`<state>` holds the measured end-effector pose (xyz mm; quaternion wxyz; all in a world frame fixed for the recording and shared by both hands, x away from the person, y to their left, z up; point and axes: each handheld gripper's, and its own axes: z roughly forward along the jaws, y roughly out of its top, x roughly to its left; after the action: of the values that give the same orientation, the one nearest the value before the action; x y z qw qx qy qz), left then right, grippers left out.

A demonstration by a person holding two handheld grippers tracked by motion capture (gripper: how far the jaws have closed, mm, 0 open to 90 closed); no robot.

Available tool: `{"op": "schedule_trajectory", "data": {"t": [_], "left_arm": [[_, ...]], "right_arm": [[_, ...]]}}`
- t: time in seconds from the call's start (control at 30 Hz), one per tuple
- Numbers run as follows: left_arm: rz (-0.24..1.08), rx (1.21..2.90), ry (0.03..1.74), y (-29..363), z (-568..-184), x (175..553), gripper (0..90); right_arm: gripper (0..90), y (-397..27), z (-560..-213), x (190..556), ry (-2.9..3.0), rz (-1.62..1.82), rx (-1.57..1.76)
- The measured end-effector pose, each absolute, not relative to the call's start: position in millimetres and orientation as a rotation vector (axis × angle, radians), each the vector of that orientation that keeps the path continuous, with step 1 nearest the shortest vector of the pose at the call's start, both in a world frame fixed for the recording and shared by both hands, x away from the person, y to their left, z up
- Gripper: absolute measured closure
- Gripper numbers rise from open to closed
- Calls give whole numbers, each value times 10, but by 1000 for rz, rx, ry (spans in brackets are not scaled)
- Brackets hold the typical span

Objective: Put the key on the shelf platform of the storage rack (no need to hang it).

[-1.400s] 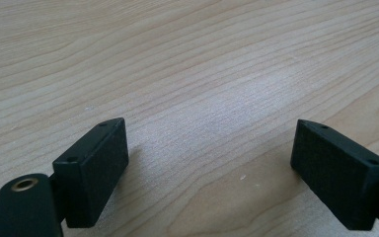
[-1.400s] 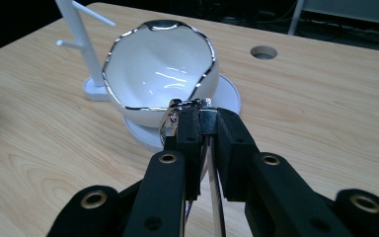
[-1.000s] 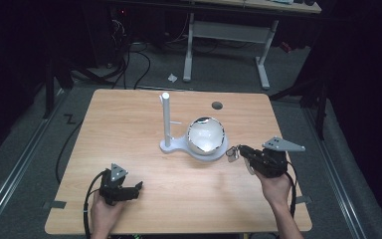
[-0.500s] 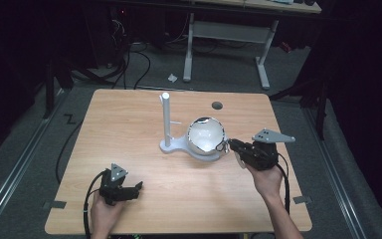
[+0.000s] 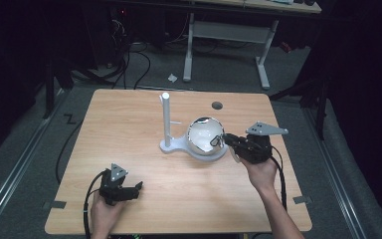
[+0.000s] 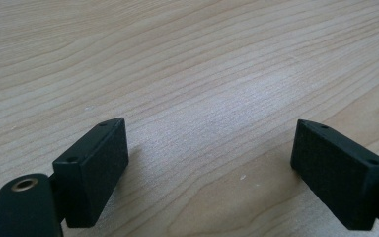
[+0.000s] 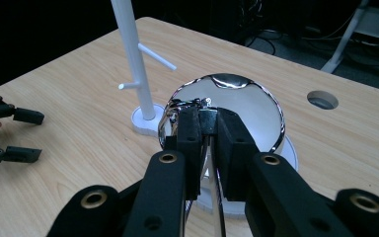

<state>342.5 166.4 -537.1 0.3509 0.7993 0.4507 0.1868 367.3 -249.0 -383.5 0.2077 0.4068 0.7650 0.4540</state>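
Wooden table [image 5: 129, 134] — right gripper [image 7: 207, 123] clamps the shiny cup's handle [image 7: 208, 148].

Black two-jaw left gripper [image 5: 138, 186] and right gripper [image 5: 226, 140]: brass-ringed screw holes, grey three-cornered top plates, trailing black cables.

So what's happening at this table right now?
A person works two handheld grippers over a light wooden table. The right gripper is clamped on the handle of a shiny chrome cup sitting upside down on the round base of a white peg stand. The left gripper rests near the table's front edge, jaws open and empty.
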Motion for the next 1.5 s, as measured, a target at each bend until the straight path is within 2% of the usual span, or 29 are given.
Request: {"op": "schedule_trajectory", "data": {"t": [1.5], "left_arm": [[482, 2068, 1168, 1665, -5371, 3425, 150]], "right_arm": [[818, -2235, -4123, 4305, 2164, 1135, 1219]]}}
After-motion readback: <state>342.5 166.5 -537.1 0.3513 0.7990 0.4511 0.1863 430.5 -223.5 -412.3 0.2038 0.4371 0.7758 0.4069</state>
